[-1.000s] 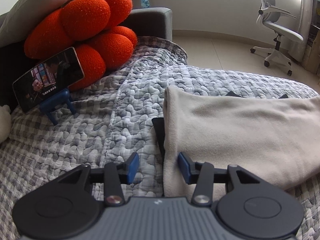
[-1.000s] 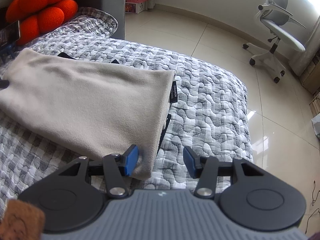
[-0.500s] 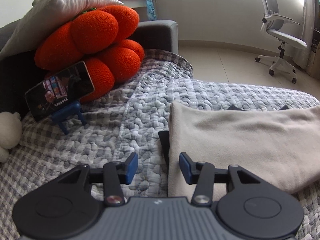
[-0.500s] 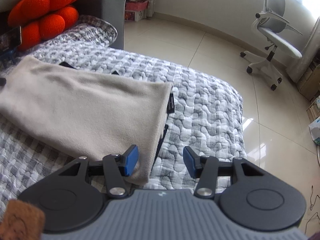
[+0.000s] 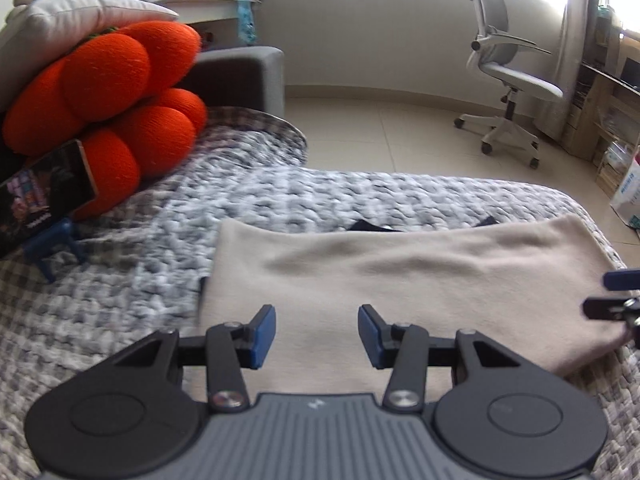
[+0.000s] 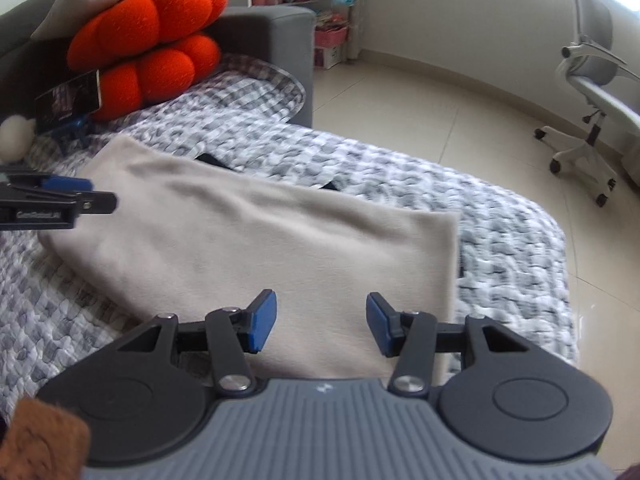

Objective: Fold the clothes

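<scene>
One beige cloth (image 5: 400,280) lies folded flat on a grey quilt (image 5: 140,300) that covers the bed, its long edges running left to right. Small bits of black fabric (image 5: 370,225) peek out from under its far edge.

Left tongs (image 5: 317,336) hover over the cloth's near left part, blue pads spread with nothing between them. Right tongs (image 6: 321,322) hover over its near right part, also spread and empty. Each pair shows at the edge of the other's view, on the opposite end of the cloth.

Far left on the quilt, a phone (image 5: 44,196) leans on a blue stand (image 5: 52,246), with its screen lit. Behind it sits an orange cushion (image 5: 120,120) against a dark sofa arm (image 5: 240,76), and a pale pillow (image 5: 68,24) rests on top. Beyond the bed is tiled floor (image 5: 400,136), and an office chair (image 5: 512,80) stands far right near the curtain.
</scene>
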`<action>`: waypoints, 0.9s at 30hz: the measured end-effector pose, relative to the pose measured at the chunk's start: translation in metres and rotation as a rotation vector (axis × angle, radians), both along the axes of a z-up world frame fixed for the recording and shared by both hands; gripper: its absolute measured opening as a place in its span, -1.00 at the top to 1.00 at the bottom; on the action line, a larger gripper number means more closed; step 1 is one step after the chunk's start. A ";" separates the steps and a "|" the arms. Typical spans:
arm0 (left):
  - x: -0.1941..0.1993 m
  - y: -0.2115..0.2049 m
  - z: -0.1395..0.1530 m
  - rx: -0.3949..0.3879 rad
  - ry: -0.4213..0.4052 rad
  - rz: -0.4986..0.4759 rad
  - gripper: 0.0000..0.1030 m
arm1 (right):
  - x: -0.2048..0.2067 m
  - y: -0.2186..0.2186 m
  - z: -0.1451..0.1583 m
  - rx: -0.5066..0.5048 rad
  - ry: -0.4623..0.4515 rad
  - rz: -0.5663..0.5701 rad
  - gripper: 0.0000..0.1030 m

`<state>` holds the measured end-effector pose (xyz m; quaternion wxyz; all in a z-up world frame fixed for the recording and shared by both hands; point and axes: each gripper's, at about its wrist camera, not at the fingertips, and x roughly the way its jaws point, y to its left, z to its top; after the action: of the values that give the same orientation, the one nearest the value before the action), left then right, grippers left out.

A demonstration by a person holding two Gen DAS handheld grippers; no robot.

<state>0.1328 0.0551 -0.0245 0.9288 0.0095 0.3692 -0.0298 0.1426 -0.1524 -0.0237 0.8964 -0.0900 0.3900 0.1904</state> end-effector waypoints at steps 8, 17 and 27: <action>0.018 -0.015 -0.017 0.028 0.049 -0.018 0.05 | 0.010 0.014 -0.019 -0.044 0.062 0.020 -0.03; 0.028 -0.011 -0.017 0.011 0.052 -0.017 0.00 | 0.015 0.032 -0.015 -0.013 0.003 0.068 -0.03; 0.040 0.019 -0.016 -0.055 0.059 0.038 0.00 | 0.029 0.069 -0.020 0.013 -0.060 0.150 0.65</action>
<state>0.1729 0.0742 -0.0400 0.9179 -0.0242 0.3955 -0.0224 0.1712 -0.0839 -0.0440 0.8916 -0.1187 0.3536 0.2569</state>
